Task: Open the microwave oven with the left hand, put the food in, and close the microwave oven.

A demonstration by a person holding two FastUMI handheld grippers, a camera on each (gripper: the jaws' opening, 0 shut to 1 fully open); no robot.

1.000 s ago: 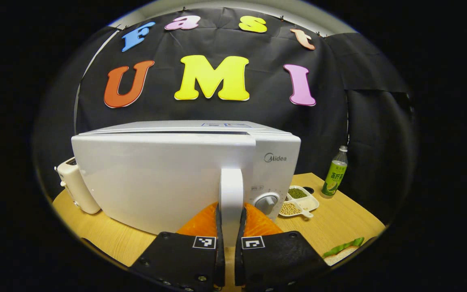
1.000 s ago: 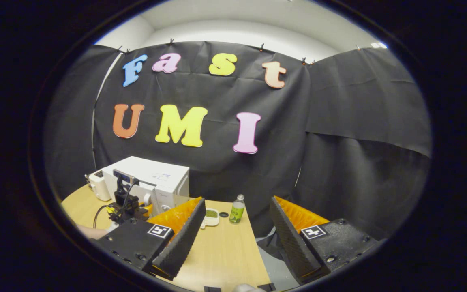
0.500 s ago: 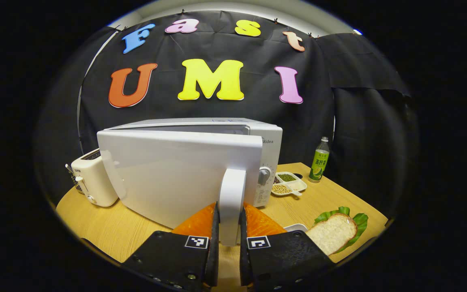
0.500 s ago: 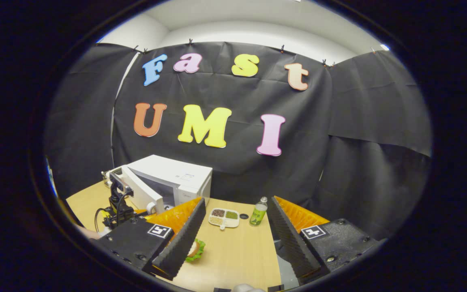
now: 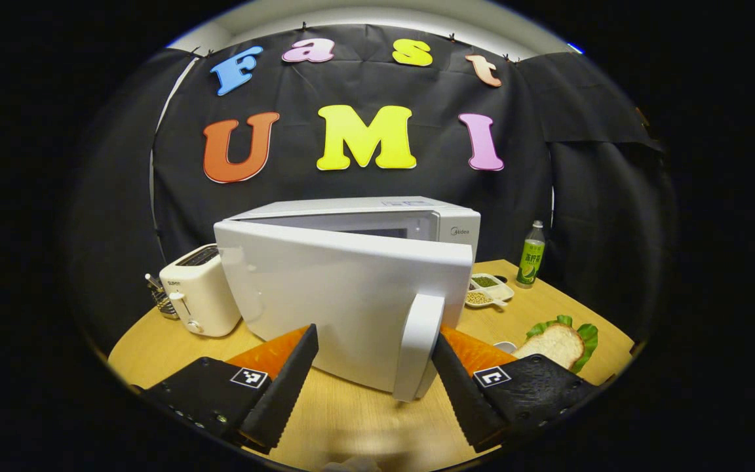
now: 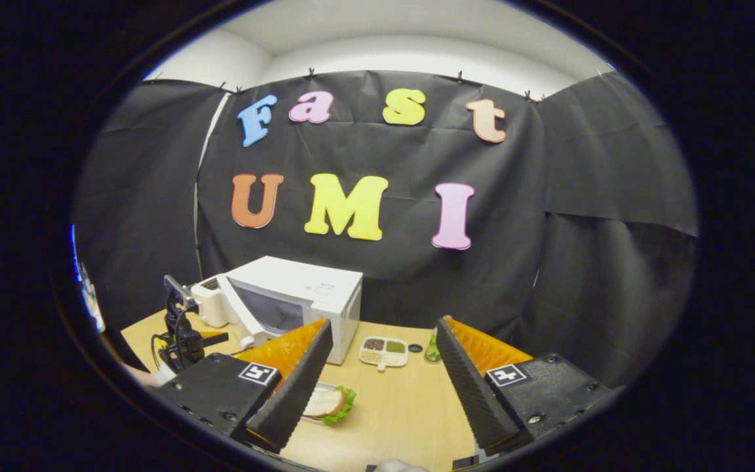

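A white microwave oven [image 5: 417, 226] stands at the centre of the left gripper view on a round wooden table [image 5: 358, 419], its door [image 5: 345, 308] swung partly open on hinges at frame left. The door's long axis runs left to right across the middle of the frame, its free edge pointing to the lower right, where the upright handle [image 5: 419, 346] hangs with its long axis vertical. The left gripper [image 5: 374, 387] sits at the bottom of that frame with its fingers spread wide; the handle stands in the gap, close to the right-hand finger, though contact cannot be told. At right of the frame, a slice of bread on lettuce [image 5: 558, 342] lies on the table near the edge. Behind it, a divided dish of beans [image 5: 489, 290] and a green bottle [image 5: 531, 254] stand beside the oven. A cream toaster [image 5: 197, 300] stands at left.

In the right gripper view, the right gripper [image 6: 384, 383] is spread wide at the bottom of the frame, holding nothing. The microwave oven [image 6: 305, 295] sits left of centre with its door [image 6: 240, 321] angled out toward lower left. The bread on lettuce [image 6: 328, 403] lies at lower centre, just beside the left-hand finger. The left gripper's rig [image 6: 181, 331] shows at far left.
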